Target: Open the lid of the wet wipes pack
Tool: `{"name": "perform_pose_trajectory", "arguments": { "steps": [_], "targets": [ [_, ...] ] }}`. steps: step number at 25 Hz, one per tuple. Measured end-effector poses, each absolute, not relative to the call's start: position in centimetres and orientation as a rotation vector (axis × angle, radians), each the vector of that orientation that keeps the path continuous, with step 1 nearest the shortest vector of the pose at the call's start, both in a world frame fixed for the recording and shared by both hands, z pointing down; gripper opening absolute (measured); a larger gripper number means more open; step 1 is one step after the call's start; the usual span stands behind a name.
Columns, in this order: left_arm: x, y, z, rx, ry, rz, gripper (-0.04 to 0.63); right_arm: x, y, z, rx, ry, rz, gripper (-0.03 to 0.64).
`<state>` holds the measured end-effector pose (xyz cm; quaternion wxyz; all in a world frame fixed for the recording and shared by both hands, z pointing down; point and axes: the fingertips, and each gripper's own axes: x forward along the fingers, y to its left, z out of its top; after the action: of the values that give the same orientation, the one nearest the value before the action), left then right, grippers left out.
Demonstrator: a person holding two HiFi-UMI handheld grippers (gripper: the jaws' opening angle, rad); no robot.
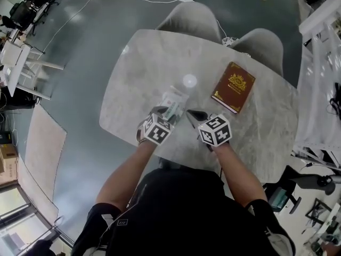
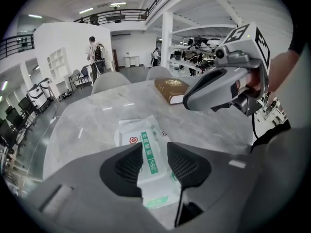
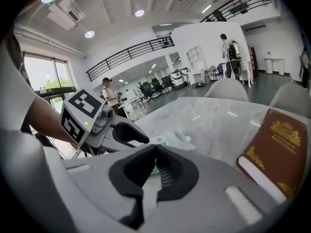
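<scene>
Left hand-held gripper (image 2: 155,147): jaws apart above the pack (image 2: 140,131). Right hand-held gripper (image 3: 155,148), beside the pack: closed, empty.

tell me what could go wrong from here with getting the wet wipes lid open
1. The wet wipes pack lies loose on the smooth table. The left gripper hangs over it with its fingers open, so closing may push or crumple the soft pack instead of gripping it cleanly.
2. The right gripper is shut and sits close beside the left one, so the two could bump over such a small pack.
</scene>
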<state>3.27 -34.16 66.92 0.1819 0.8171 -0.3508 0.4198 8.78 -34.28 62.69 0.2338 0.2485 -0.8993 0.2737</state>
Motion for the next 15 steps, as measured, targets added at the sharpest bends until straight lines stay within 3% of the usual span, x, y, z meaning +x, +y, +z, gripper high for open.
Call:
{"name": "perform_pose_trajectory", "arguments": {
  "steps": [15],
  "targets": [
    [4.3, -35.2, 70.4, 2.295, -0.959, 1.492, 0.141, 10.3, -34.8, 64.3, 0.697, -2.456, 0.848, 0.002]
  ]
}}
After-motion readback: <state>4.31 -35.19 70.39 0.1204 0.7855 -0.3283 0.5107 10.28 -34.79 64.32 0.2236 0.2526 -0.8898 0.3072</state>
